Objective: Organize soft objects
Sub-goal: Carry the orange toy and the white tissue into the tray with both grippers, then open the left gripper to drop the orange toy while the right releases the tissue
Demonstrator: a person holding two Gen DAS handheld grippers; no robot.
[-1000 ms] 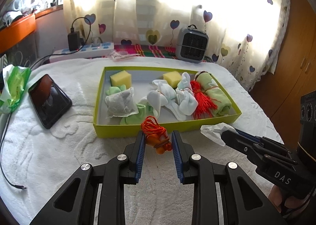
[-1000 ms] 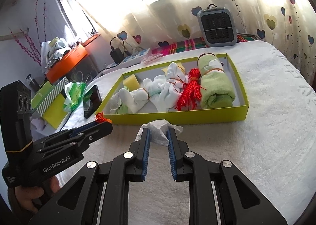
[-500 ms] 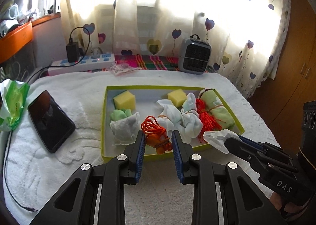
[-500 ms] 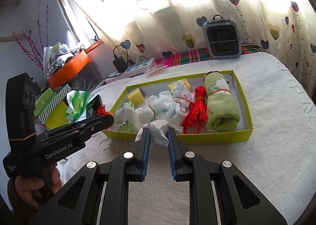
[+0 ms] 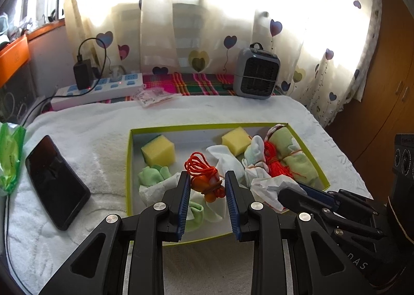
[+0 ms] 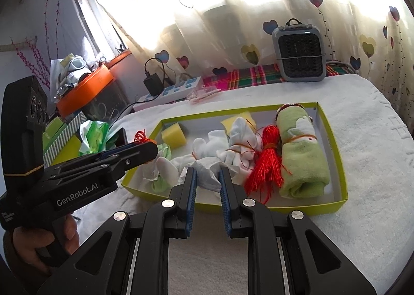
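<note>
My left gripper (image 5: 207, 181) is shut on an orange toy with a red cord (image 5: 205, 182) and holds it above the front of the yellow-green tray (image 5: 128, 165). My right gripper (image 6: 207, 176) is shut on a crumpled white tissue (image 6: 205, 169), also over the tray's front edge (image 6: 297, 208); it shows in the left wrist view (image 5: 266, 187) too. In the tray lie two yellow sponges (image 5: 157, 151), white socks (image 6: 238, 140), a red tassel (image 6: 266, 165), a rolled green towel (image 6: 302, 155) and green cloths (image 5: 152, 176).
A black phone (image 5: 55, 181) and a green wrapper (image 5: 9, 155) lie left of the tray on the white towel-covered surface (image 6: 362, 140). A grey heater (image 5: 257, 74), a power strip (image 5: 98, 88) and a curtain stand behind.
Both grippers have risen and moved forward, from in front of the tray to above its front part, still holding the toy and the tissue.
</note>
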